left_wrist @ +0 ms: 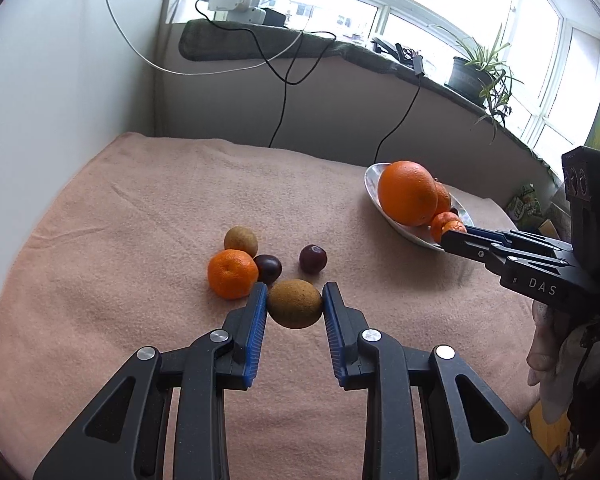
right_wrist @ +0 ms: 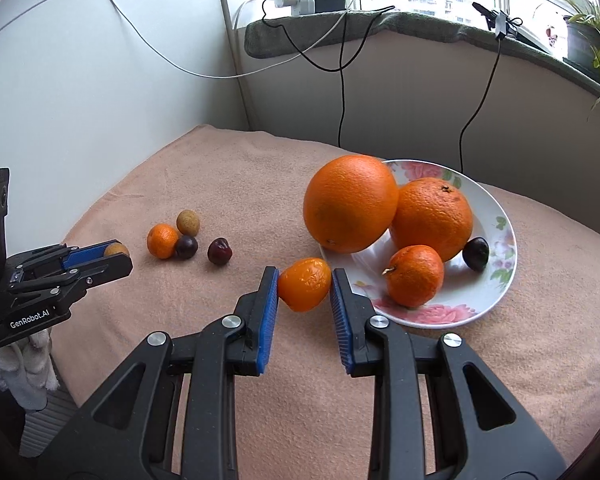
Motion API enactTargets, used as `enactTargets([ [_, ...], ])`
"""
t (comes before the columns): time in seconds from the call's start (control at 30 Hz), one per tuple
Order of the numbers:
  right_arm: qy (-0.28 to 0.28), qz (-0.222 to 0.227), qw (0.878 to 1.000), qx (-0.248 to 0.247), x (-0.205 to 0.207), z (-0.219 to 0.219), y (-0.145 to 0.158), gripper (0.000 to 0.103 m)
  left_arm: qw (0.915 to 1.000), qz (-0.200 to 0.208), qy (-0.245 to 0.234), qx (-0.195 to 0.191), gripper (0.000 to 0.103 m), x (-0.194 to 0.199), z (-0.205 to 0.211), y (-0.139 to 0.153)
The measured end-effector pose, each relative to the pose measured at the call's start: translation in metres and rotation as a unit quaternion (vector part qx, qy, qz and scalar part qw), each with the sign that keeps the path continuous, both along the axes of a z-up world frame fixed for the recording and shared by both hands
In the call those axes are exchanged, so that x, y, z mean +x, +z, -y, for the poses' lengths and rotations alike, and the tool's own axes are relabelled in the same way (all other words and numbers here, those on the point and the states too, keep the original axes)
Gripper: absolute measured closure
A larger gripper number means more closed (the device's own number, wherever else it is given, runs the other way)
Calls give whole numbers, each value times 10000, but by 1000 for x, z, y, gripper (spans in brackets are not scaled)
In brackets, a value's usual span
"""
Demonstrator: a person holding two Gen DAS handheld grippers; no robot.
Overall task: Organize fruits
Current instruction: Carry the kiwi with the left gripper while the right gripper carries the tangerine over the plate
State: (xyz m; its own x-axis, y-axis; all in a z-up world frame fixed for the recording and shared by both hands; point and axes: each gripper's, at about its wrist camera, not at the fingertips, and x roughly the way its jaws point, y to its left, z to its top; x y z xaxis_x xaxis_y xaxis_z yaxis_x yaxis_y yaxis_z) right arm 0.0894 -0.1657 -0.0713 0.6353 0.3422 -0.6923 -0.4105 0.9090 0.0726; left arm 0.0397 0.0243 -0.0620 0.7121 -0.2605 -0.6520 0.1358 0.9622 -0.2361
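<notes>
A: My left gripper clamps a brown fruit just above the towel-covered counter; my right gripper clamps a mandarin beside the plate.

B: Handling?

A: Both light; mandarin soft, so pinch mid-girth gently. Undersides hidden; brown fruit's type unclear.

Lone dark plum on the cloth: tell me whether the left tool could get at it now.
Probably not yet. The left tool is shut on a brown fruit. The lone dark plum lies just beyond it, uncovered, apart from the other fruit, so once emptied the way looks free.
</notes>
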Motion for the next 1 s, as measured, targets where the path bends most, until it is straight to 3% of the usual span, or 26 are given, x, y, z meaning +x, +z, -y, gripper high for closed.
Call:
enactTargets([
  [0.47,-665,80,9977,56,6,73,8,76,9978,153,-643,17,76,25,65,14],
  [1.0,-860,9,9962,115,33,114,6,76,9915,246,-1279,57,76,58,134,25],
])
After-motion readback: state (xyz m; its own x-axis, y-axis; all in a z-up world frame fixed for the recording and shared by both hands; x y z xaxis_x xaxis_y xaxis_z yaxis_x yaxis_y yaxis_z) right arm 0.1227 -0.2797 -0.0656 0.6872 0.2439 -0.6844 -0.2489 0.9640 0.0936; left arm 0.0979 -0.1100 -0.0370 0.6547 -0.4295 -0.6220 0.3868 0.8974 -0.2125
